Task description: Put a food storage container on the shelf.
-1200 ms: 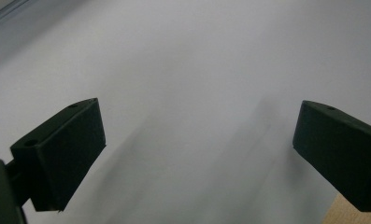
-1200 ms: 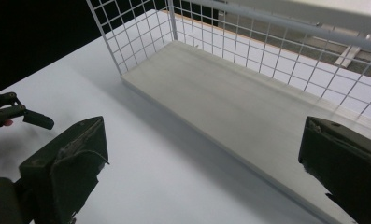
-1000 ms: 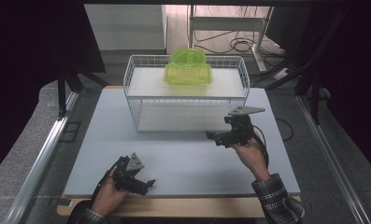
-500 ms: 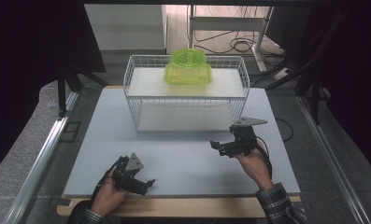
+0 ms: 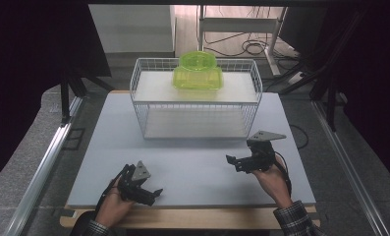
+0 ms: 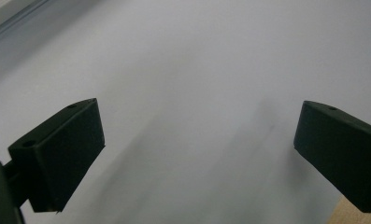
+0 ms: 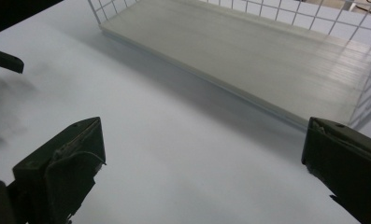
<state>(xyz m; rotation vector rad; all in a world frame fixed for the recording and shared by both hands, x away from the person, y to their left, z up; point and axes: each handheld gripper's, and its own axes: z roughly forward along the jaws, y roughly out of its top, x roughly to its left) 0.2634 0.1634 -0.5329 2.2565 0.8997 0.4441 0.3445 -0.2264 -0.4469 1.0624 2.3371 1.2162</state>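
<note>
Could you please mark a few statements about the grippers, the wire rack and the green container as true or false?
1. The yellow-green plastic container sits on the top shelf of the white wire rack. True.
2. The left gripper is clamped on the container. False: its jaws stand wide apart over bare table, holding nothing.
3. The right gripper is open. True: the right gripper view shows a wide gap between its jaws.
4. The right gripper is inside the rack's lower shelf. False: it is in front of the rack, above the table, apart from it.
5. The lower shelf of the rack carries a second container. False: it is bare.
</note>
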